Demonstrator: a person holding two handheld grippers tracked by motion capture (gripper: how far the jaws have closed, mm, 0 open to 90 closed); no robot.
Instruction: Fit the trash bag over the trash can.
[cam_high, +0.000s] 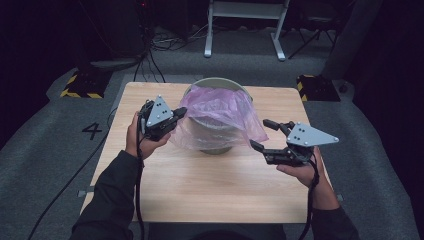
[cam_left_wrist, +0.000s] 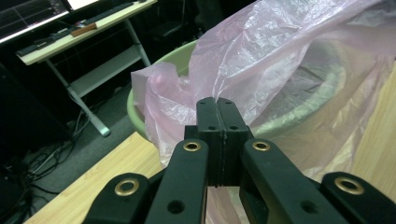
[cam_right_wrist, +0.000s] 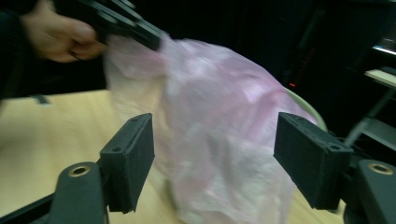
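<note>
Two grippers work a pink bag (cam_high: 216, 114) that lies draped over a green bin (cam_high: 219, 86) at the far middle of the worktop (cam_high: 210, 185). The left gripper (cam_high: 176, 115) has its fingers (cam_left_wrist: 217, 122) pressed together, apparently pinching the film at the bag's left edge, though the pinched film itself is hidden. The right gripper (cam_high: 264, 133) hovers just beside the bag's right corner with its fingers (cam_right_wrist: 130, 161) apart and nothing between them.

Most of the risk sits in that one-sided hold. Thin film could slip out or tear if the left hand pulls hard. A sideways tug might drag or tip the light bin. The right fingers could close on air, or on several layers bunched together, leaving the mouth unopened.
</note>
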